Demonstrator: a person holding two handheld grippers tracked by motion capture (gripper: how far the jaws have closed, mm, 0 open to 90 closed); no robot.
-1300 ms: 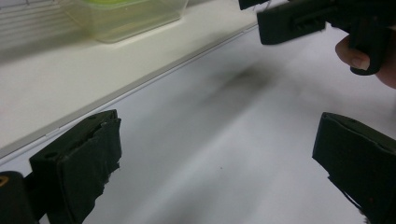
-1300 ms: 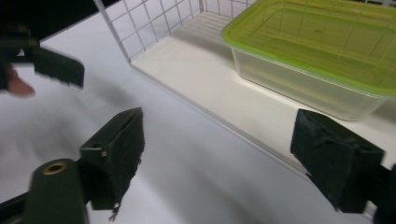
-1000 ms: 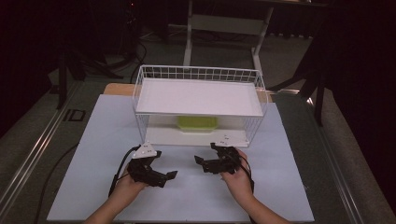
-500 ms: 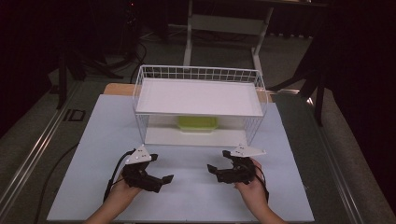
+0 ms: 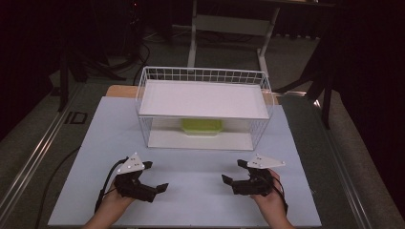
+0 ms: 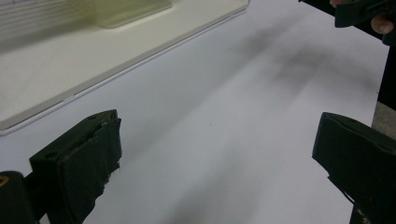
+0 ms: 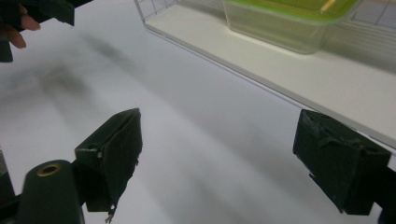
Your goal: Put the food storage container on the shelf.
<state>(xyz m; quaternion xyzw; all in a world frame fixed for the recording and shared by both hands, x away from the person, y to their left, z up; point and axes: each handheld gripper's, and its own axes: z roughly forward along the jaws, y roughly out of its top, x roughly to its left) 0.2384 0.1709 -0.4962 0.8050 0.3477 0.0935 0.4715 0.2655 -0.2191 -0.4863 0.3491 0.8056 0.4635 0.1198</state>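
Nothing is grasped yet. The left gripper (image 5: 155, 176) and right gripper (image 5: 234, 172) rest on the table (image 5: 200, 167), jaws spread wide and empty. The green box (image 5: 201, 127) sits on the rack's (image 5: 203, 76) lower shelf, well apart from both grippers; reaching it remains.

Open bench in front, wire rack blocking the back

The white sheet on the bench (image 5: 191, 167) lies bare between the left tongs (image 5: 155, 177) and right tongs (image 5: 235, 172), both with jaws wide apart and well apart from each other. Behind them the wire rack (image 5: 203, 112) stands across the way; its front is open under the upper shelf (image 5: 203, 98), and there the green-lidded container (image 5: 201, 127) sits on the lower board (image 5: 200, 140), with bare board on either side of it.
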